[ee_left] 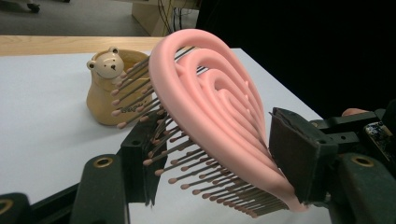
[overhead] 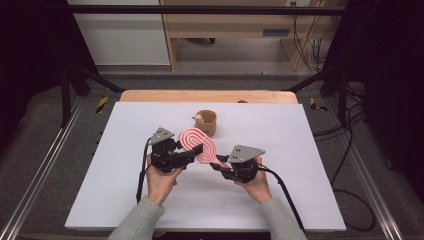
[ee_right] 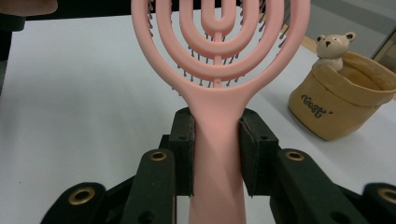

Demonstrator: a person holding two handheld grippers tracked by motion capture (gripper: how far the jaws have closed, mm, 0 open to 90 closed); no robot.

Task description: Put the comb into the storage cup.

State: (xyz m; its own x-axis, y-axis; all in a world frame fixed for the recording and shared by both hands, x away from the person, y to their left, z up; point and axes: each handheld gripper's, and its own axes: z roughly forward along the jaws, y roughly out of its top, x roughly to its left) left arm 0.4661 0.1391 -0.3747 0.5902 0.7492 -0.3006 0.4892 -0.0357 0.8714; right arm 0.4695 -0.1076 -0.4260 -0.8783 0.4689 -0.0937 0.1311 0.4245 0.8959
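My recording lab.
I work at a white-topped table (overhead: 125, 200) framed by black metal struts (overhead: 65, 90), with loose cables (overhead: 350, 150) on grey carpet and plain wooden furniture (overhead: 225, 25) behind.

The right gripper (ee_right: 217, 154) clamps the handle of the pink hairbrush (ee_right: 217, 70). A tan bear cup (ee_right: 341, 100) stands near on the white tabletop (ee_right: 84, 93).

Hairbrush (ee_left: 219, 116): pink, concentric loop pattern, dark bristles with pink tips. Pot (ee_right: 343, 100) behind hairbrush: tan, bear figure on rim. Worktop (overhead: 150, 200): white. Both claws: black.
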